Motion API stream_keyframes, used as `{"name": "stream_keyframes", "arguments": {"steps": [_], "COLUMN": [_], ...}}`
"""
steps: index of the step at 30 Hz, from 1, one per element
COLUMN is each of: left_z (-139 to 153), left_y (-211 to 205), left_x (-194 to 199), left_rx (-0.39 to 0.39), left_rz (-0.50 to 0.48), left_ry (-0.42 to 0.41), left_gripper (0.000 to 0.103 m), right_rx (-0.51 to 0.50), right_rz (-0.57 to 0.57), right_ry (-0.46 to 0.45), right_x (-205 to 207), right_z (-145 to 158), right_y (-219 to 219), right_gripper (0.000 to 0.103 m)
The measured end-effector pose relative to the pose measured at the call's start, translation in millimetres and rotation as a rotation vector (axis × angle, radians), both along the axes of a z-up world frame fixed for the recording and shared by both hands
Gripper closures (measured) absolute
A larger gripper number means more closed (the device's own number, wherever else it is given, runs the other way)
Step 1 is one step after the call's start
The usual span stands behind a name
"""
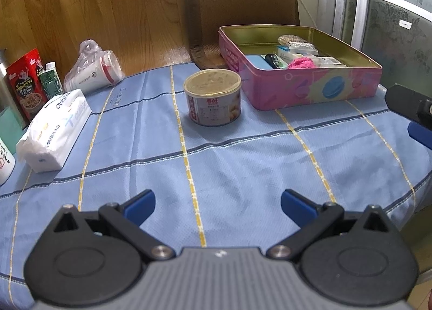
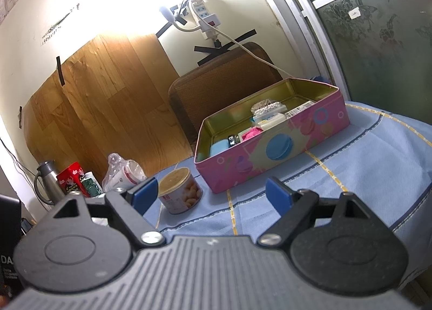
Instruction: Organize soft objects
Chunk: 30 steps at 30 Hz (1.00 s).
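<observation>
A pink tin box (image 1: pixel 310 88) (image 2: pixel 272 153) stands open at the far right of the blue checked tablecloth. Inside it lie a fluffy pink soft thing (image 1: pixel 301 63) (image 2: pixel 252 132), a light blue pad (image 1: pixel 257 61) (image 2: pixel 219 146), a dark small object and several white packets. My left gripper (image 1: pixel 217 206) hovers open over bare cloth near the front edge, nothing between its blue pads. My right gripper (image 2: pixel 212 195) is open too, empty, pointing toward the tin; its fingers (image 1: pixel 413 110) show at the right edge of the left wrist view.
A round snack can (image 1: pixel 212 96) (image 2: pixel 179 188) stands left of the tin. Along the left lie a white tissue pack (image 1: pixel 54 129), a bagged cup (image 1: pixel 93 69) (image 2: pixel 124 175), a red snack box (image 1: pixel 25 80) and a metal jug (image 2: pixel 47 183). A brown chair back (image 1: pixel 240 10) stands behind the table.
</observation>
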<state>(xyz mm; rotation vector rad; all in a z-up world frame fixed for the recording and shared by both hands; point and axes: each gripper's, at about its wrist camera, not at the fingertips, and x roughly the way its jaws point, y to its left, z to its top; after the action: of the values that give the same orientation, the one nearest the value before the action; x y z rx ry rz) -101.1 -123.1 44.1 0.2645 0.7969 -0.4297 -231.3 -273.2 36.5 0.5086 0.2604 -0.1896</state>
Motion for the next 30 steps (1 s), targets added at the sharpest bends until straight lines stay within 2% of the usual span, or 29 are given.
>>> {"name": "stream_keyframes", "arguments": {"steps": [30], "left_z": [-2.5], "left_y": [-1.4], "left_x": [0.4], "left_rx": [0.031], "left_rz": [0.023], "left_ry": [-0.018], "left_gripper": [0.0], "right_rx": [-0.001], "right_rz": [-0.002], "right_ry": [-0.006], "right_x": [-1.9], "right_z": [-1.5], "right_y": [-1.4], "right_gripper": [0.014]}}
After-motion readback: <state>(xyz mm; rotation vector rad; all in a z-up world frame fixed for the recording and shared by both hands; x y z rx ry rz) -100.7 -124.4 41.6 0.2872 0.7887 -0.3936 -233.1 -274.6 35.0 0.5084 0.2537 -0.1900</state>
